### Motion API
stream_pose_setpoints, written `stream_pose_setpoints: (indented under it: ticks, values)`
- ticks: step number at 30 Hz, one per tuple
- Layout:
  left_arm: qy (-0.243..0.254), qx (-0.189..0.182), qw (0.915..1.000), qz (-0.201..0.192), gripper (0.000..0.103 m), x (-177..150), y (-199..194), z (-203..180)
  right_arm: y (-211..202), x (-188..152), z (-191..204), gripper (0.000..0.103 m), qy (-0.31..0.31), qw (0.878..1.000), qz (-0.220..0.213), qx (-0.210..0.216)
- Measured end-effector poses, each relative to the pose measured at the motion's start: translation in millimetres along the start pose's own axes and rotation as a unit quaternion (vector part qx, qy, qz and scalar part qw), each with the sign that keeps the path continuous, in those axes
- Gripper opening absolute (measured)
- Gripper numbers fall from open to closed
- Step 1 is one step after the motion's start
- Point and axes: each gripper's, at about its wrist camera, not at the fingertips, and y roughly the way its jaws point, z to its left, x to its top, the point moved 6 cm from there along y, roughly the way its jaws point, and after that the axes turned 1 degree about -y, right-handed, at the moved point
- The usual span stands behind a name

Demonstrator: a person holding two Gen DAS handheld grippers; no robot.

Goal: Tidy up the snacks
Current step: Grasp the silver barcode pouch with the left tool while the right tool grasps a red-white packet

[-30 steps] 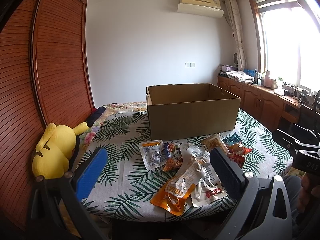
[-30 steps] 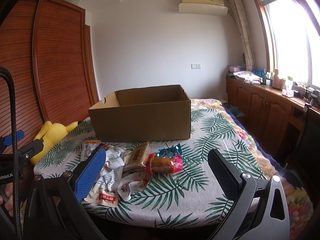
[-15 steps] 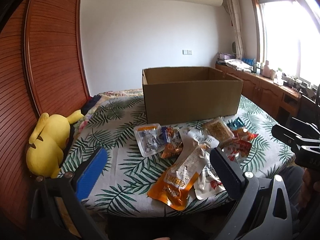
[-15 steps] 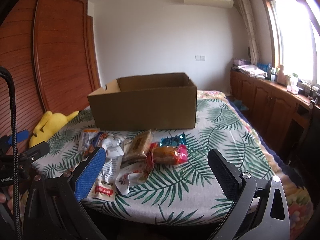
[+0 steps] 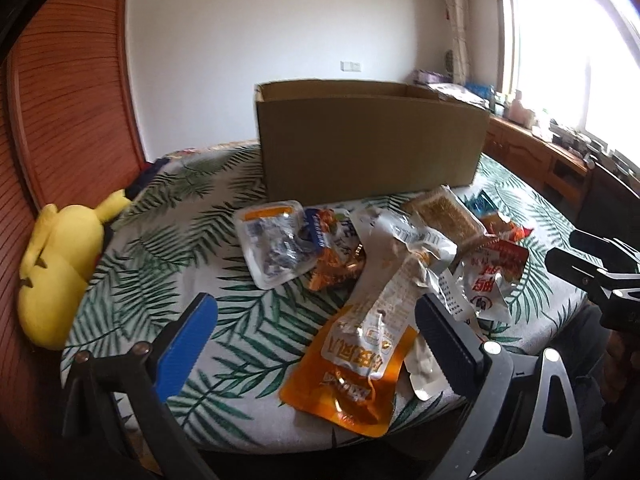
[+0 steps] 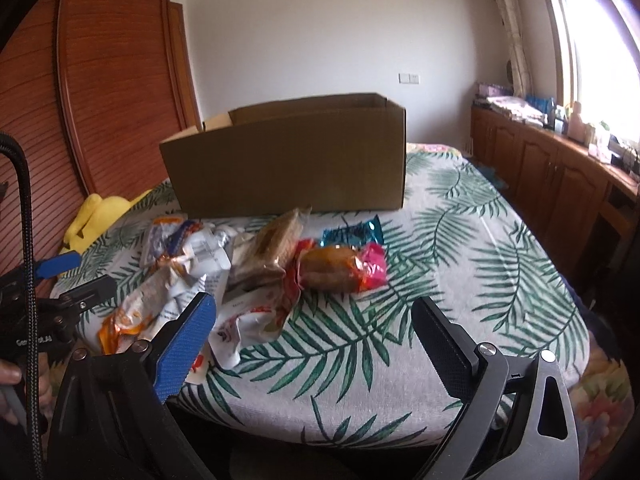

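Two wrist views of a bench [image 6: 480, 272] covered with a palm-leaf cloth. An open cardboard box [image 5: 372, 148] stands upright toward the far side of the bench, its inside hidden from both cameras. In front of the box lies a loose heap of snack packets, some overlapping. In the left wrist view, an orange-and-silver pouch [image 5: 360, 364] lies nearest the camera, reaching the near bench edge; a clear tray pack [image 5: 276, 244] lies farther back on the left, a brown bar in a clear wrapper [image 5: 444, 216] just before the box, and a red-and-white packet [image 5: 492, 276] to the right. In the right wrist view, a bun in a pink-and-orange wrapper [image 6: 344, 268] lies at the right of the heap, with a teal wrapper [image 6: 352, 232] just behind it.

The left tool [image 5: 316, 340] hangs low over the near bench edge with its jaws spread wide and nothing between them; the orange-and-silver pouch lies just beyond its black finger. The right tool [image 6: 312, 340] likewise stands wide apart and empty, near the bench edge, in front of the bun.

A yellow plush toy [image 5: 60, 268] lies at the left of the bench, against a wooden slatted door [image 6: 116, 80]. Wooden cabinets [image 6: 540, 168] run beneath a bright window on the right.
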Motion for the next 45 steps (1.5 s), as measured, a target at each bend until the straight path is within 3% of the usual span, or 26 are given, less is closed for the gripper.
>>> stream_pose_setpoints:
  ticks: [11, 21, 29, 33, 37, 45]
  values:
    - [0.030, -0.058, 0.9967, 0.048, 0.098, 6, 29, -26, 14, -7, -1, 0.095, 0.000, 1.000, 0.022, 0.014]
    - [0.051, -0.077, 0.9920, 0.086, 0.089, 11, 51, -41, 27, -12, 10, 0.088, -0.011, 0.998, 0.041, 0.035]
    - [0.038, -0.100, 0.9875, 0.116, 0.088, 13, 66, -40, 37, -14, 18, 0.085, -0.018, 0.997, 0.056, 0.054]
    - [0.026, -0.120, 0.9853, 0.119, 0.077, 15, 66, -37, 39, -16, 21, 0.085, -0.021, 0.996, 0.060, 0.059]
    - [0.031, -0.126, 0.9851, 0.113, 0.058, 15, 59, -37, 45, -14, 27, 0.082, -0.031, 0.995, 0.063, 0.064]
    - [0.017, -0.129, 0.9856, 0.108, 0.056, 15, 52, -28, 58, -14, 32, 0.071, -0.026, 0.994, 0.077, 0.077]
